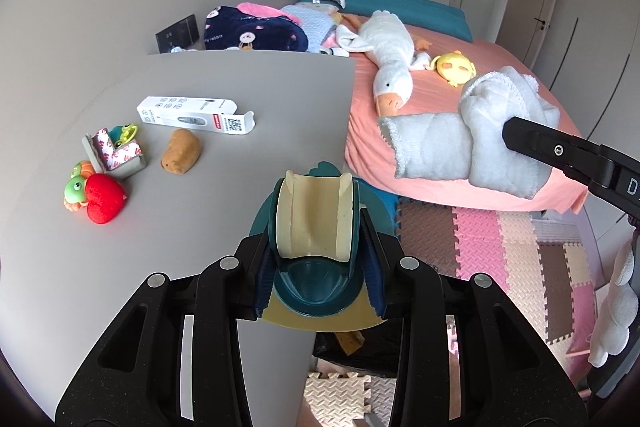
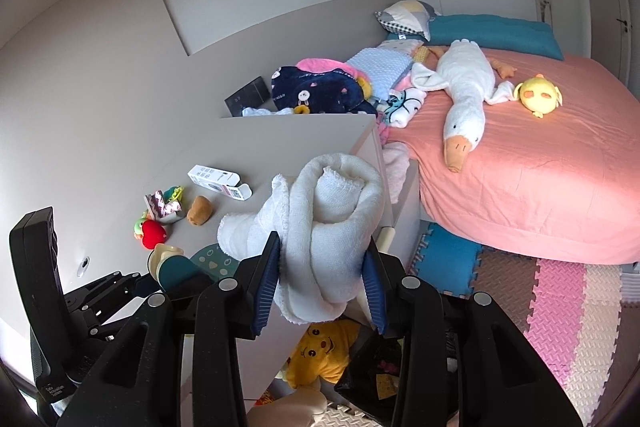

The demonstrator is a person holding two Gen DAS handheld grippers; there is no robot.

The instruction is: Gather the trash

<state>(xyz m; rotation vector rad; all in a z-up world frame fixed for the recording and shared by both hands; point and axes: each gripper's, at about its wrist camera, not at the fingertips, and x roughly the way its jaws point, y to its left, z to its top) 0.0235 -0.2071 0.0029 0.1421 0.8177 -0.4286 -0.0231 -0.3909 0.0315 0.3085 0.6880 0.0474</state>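
My left gripper (image 1: 316, 267) is shut on a teal and cream plastic toy (image 1: 314, 223), held over the right front edge of the grey table (image 1: 248, 87); the toy also shows in the right wrist view (image 2: 170, 263). My right gripper (image 2: 322, 283) is shut on a rolled white towel (image 2: 324, 223), held in the air beside the table; the towel also shows in the left wrist view (image 1: 492, 131). On the table lie a white thermometer box (image 1: 192, 115), a torn cardboard packet (image 1: 114, 155), a brown plush (image 1: 182, 151), a red heart plush (image 1: 104, 199) and small frog toys (image 1: 76, 191).
A black bag (image 2: 380, 367) sits on the floor below the grippers, next to a yellow plush (image 2: 324, 351). The pink bed (image 2: 540, 167) to the right carries a white goose plush (image 2: 464, 95) and a yellow chick (image 2: 538, 95). Foam mats (image 1: 500, 259) cover the floor.
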